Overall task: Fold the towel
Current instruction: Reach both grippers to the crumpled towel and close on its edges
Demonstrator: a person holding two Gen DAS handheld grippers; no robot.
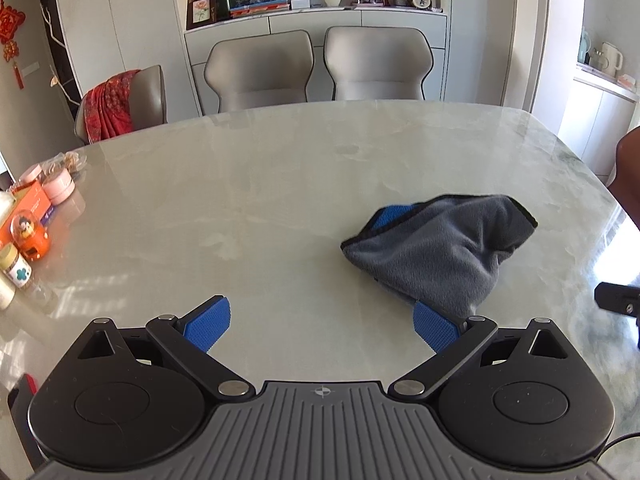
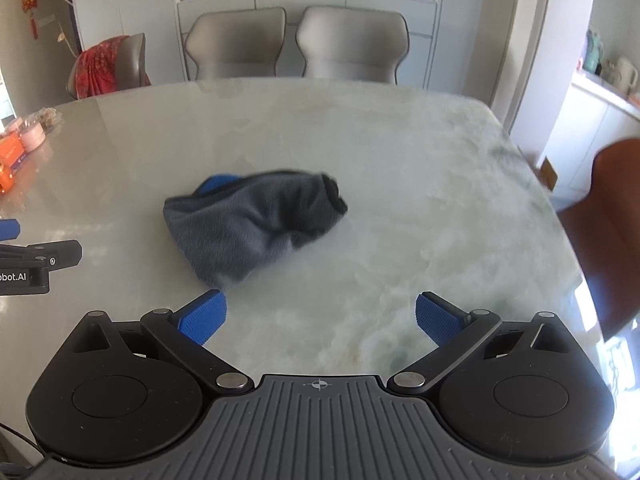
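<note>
**Work surface: marble-pattern table**

The table (image 1: 280, 168) has a glossy, pale, veined top with rounded corners. A crumpled grey towel (image 1: 440, 248) with a blue underside lies right of centre. Along the left edge stand pink jars (image 1: 59, 186), an orange box (image 1: 30, 204), an orange toy (image 1: 30, 236) and a small bottle (image 1: 16, 268).

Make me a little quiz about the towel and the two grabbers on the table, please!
1. True or false: the grey towel lies flat and neatly folded on the marble table.
2. Which gripper holds the towel? A) left gripper B) right gripper C) neither
3. Fill in: the towel's other side, peeking out at its far edge, is ____.

Key: 1 false, it is crumpled in a heap; 2 C, both have their fingers spread apart; 3 blue.
</note>
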